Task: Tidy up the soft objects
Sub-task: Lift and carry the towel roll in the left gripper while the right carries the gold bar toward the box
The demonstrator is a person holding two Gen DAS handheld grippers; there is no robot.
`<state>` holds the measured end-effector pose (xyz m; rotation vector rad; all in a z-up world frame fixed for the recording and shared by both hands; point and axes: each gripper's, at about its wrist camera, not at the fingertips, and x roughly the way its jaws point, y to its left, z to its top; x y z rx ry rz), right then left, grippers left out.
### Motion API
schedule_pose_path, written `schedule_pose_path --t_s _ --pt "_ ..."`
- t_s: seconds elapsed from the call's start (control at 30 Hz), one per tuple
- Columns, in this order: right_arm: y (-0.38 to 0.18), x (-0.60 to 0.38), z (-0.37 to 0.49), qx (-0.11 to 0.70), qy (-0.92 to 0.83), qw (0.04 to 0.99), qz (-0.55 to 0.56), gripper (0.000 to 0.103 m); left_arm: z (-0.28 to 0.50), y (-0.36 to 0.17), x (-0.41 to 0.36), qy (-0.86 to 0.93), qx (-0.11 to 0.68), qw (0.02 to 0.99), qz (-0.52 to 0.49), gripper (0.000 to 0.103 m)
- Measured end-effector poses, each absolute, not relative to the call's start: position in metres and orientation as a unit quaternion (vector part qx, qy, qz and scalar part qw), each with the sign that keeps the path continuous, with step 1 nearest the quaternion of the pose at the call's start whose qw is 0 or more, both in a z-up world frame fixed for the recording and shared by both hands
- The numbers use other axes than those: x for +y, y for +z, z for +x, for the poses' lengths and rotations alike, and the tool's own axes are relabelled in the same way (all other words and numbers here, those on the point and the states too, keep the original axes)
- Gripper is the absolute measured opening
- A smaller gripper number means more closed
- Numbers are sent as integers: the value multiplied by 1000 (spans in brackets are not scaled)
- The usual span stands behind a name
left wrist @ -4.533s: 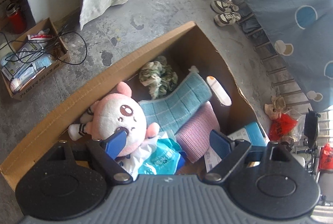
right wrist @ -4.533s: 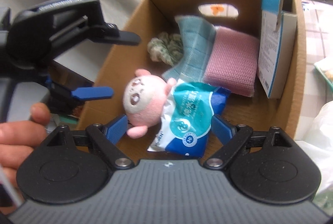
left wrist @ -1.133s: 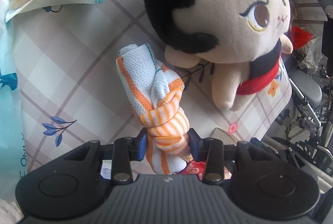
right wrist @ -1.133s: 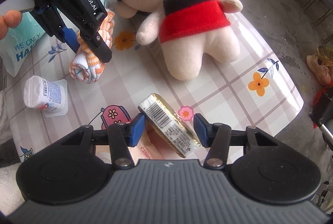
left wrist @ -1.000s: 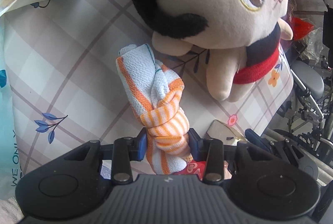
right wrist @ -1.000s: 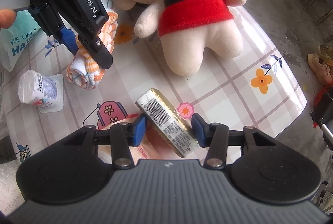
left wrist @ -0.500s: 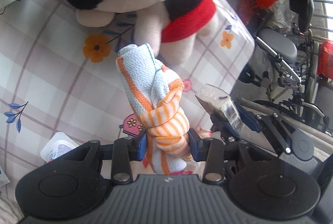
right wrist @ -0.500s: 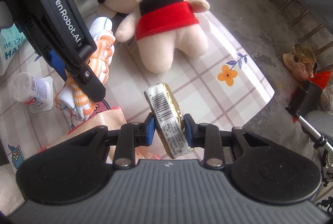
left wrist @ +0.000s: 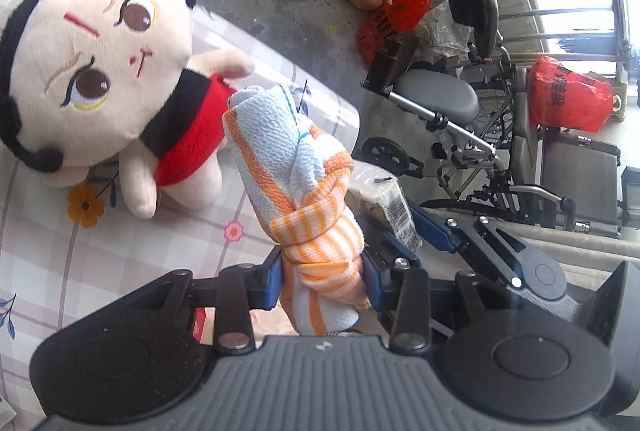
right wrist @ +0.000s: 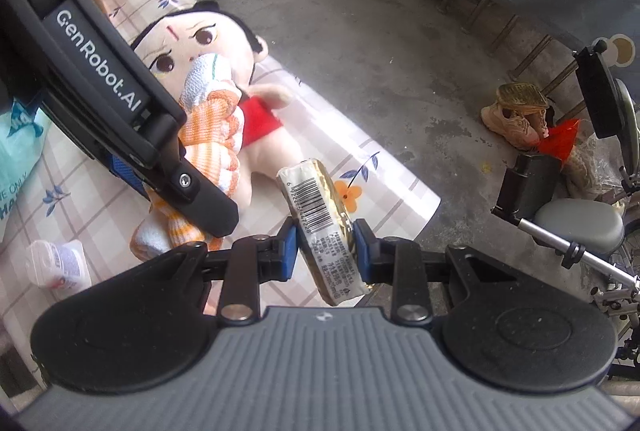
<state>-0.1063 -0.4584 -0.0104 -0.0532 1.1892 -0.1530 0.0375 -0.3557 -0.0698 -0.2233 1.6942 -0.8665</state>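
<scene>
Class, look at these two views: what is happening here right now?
A person works two handheld grippers. The left gripper is shut on a knotted orange-and-white striped towel, held up above the checked floral tablecloth. The right gripper is shut on a gold foil-wrapped packet with a barcode. A black-haired plush doll in red lies on the table.

Plush doll (left wrist: 100, 79) lies on table (left wrist: 52, 259).
</scene>
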Motion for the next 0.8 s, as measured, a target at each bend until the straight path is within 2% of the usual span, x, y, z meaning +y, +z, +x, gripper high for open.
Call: schedule_pose_path --t_s 0.47,0.8 --pt "58 -457 -44 469 -91 878 25 28 83 -2 -319 -340 660 658 -124 41" --pt "98 -414 -17 427 -71 897 87 28 104 36 -250 -287 636 703 -137 41"
